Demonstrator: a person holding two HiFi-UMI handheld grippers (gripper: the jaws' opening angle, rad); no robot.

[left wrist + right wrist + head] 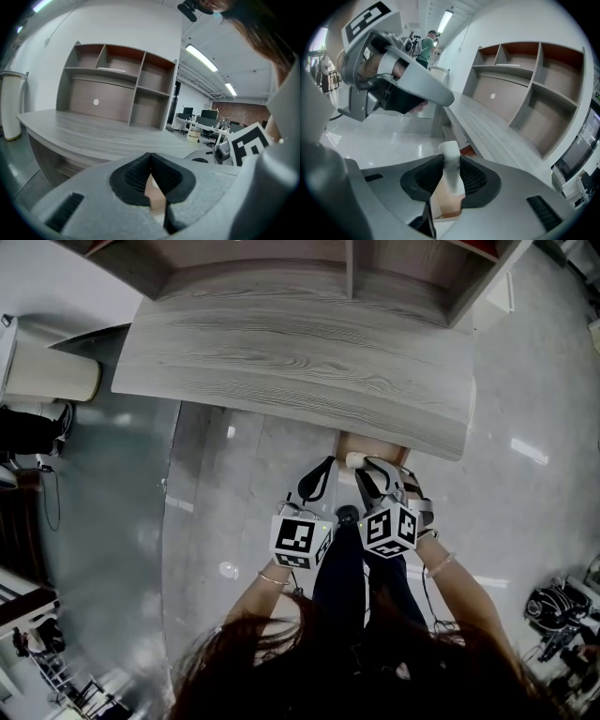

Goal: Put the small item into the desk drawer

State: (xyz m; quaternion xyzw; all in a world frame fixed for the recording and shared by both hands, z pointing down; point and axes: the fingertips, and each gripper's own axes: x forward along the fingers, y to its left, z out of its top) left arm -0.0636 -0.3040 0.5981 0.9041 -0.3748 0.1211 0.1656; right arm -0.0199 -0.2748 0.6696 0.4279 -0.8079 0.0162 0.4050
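A small white cylinder-like item (451, 159) is pinched between the black pads of my right gripper (451, 164), which is shut on it. In the head view the white item (355, 461) hangs just in front of the grey wooden desk (300, 362), over the open drawer (373, 444) with its tan inside. The drawer (446, 206) also shows below the right jaws. Close beside it on the left, my left gripper (323, 470) is shut with its pads (165, 176) meeting and nothing between them.
A shelf unit (347, 268) stands along the back of the desk. A white cylindrical bin (52, 371) is at the desk's left end. Black gear (558, 610) lies on the glossy floor to the right. A person (425, 47) stands far off.
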